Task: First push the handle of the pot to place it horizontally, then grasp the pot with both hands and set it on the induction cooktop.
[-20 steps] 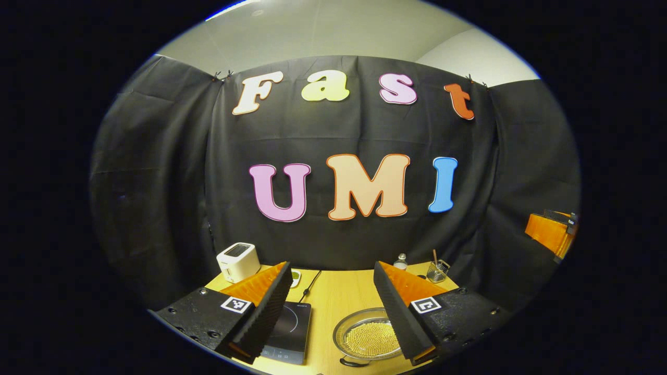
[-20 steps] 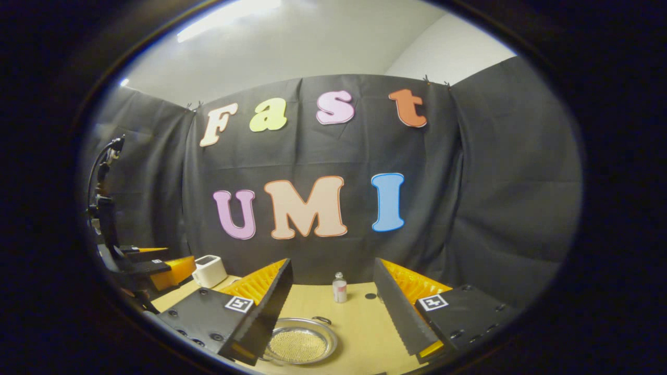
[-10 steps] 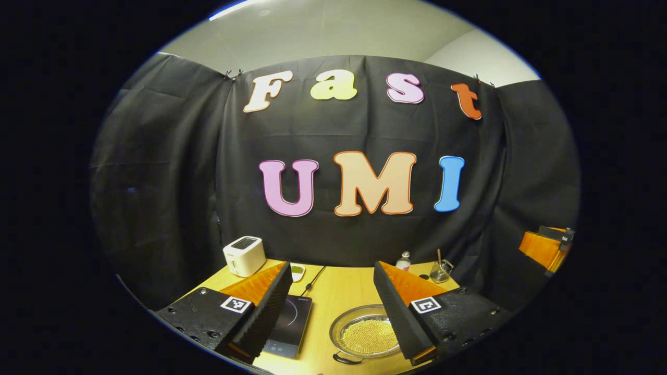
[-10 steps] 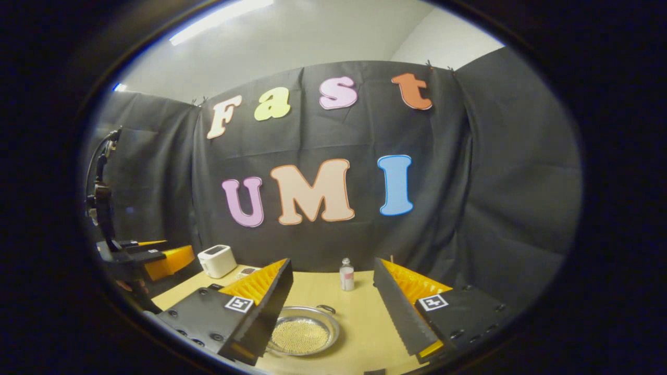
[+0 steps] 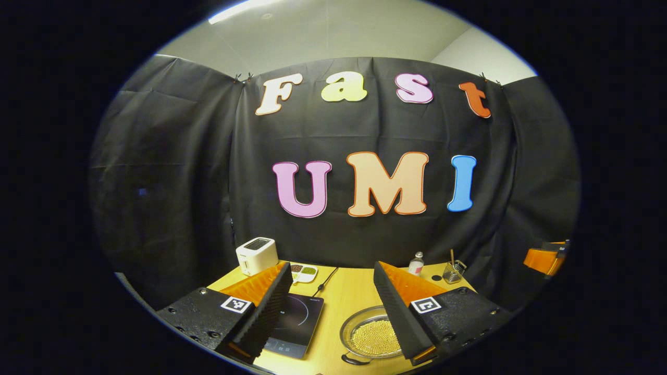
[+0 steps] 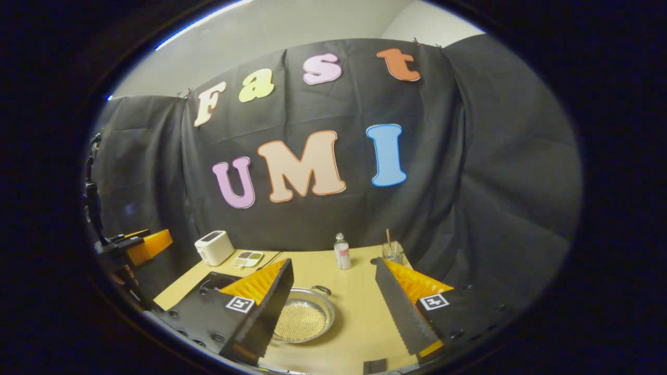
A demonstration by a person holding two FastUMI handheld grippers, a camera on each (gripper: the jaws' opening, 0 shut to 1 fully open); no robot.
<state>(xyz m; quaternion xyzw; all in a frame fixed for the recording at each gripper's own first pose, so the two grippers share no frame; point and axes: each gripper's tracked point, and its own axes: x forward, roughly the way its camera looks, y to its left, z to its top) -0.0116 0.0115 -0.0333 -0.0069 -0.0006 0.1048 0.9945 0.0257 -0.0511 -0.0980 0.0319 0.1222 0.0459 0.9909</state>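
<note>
Both tools, left (image 5: 330,307) and right (image 6: 333,307), hang with jaws spread wide and empty above the surface (image 6: 354,307). Pot (image 5: 371,338) sits on the surface just right of the cooktop (image 5: 294,325).

wooden table (image 5: 344,291), cooktop (image 5: 297,320), pot (image 6: 305,320), toaster (image 5: 256,255), bottle (image 6: 342,252)

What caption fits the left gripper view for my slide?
Open left claw hovering above a wooden table, the induction cooktop and the pot of yellow beads side by side below.
</note>
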